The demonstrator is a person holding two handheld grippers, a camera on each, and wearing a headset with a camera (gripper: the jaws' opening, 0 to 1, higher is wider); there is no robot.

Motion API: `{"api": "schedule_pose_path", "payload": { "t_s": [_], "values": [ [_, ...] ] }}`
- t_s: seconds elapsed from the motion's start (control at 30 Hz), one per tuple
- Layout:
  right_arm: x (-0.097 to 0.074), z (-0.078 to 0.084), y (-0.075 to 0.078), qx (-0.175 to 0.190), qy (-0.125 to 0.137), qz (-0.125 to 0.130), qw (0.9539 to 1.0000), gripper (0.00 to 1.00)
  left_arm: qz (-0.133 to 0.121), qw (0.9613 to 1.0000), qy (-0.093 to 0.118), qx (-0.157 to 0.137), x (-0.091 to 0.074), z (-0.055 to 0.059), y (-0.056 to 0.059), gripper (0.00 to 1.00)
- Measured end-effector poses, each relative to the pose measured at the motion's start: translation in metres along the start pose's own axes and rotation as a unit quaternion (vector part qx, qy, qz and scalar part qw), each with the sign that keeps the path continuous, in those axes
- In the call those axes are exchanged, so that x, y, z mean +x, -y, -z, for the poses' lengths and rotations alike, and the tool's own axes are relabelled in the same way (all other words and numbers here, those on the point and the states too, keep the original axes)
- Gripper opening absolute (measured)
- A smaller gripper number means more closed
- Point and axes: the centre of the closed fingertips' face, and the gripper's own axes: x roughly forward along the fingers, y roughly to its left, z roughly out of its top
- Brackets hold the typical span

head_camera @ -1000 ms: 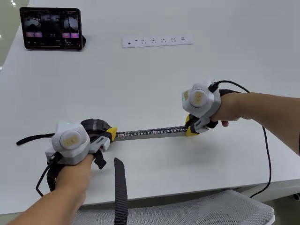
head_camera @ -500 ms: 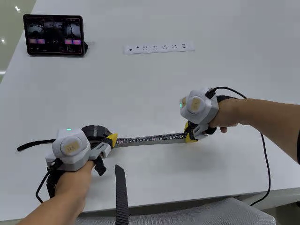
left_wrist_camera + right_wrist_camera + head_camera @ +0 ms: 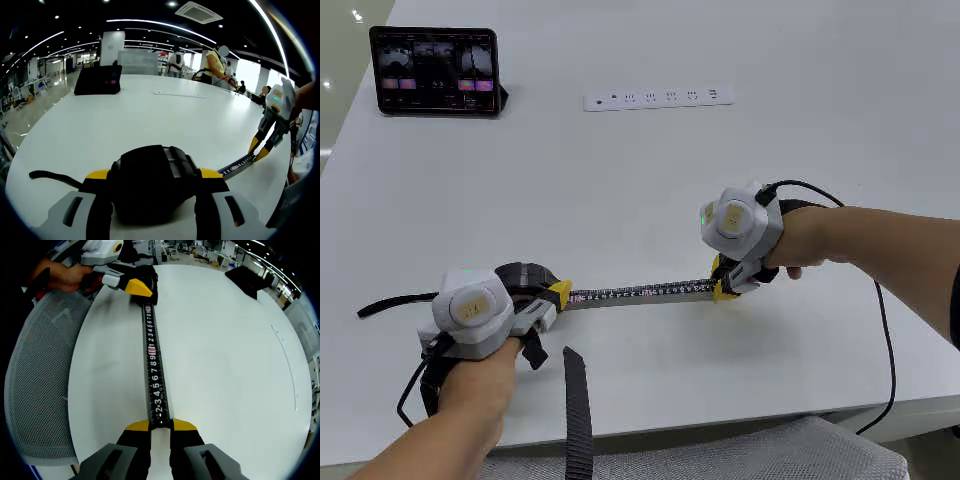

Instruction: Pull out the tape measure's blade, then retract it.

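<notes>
- Left gripper view: left tool (image 3: 155,175) clamped on the black tape measure case (image 3: 152,180), one yellow-tipped jaw on each side. The case blocks the jaws' inner faces.
- Same view, far right: the blade (image 3: 240,164) runs off to the right tool (image 3: 260,150), which is small and bent by the fisheye.
- Right gripper view: right tool (image 3: 160,426) pinched together on the free end of the blade (image 3: 152,355). The numerals are readable here but only a blur in the head view. The end hook itself is hidden between the jaws.
- Head view: the case (image 3: 523,276) sits on the counter (image 3: 620,180) near the front edge, at the left. The blade (image 3: 640,292) lies stretched low over the surface between the left tool (image 3: 542,300) and the right tool (image 3: 723,288).
- Cannot tell whether the blade touches the counter along its length.
- A black strap (image 3: 578,410) hangs over the front edge, cut off at the frame bottom.
- Counter: white, matte. A tablet (image 3: 435,57) stands at the far left and a power strip (image 3: 658,97) lies at the far middle.
- A mesh chair (image 3: 40,375) stands beside the counter.
- Room in the left gripper view: open hall with ceiling lights (image 3: 150,21) and people (image 3: 175,62) standing beyond the counter.
</notes>
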Motion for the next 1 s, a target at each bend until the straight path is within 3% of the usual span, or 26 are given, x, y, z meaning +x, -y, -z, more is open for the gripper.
{"api": "schedule_pose_path", "payload": {
  "t_s": [1.0],
  "values": [
    [0.0023,-0.0085,-0.0028,0.005,0.005,0.004,1.0000,0.10,0.001,1.0000,-0.007,-0.001,-0.0015,0.0003,0.0012,0.63]
  ]
}}
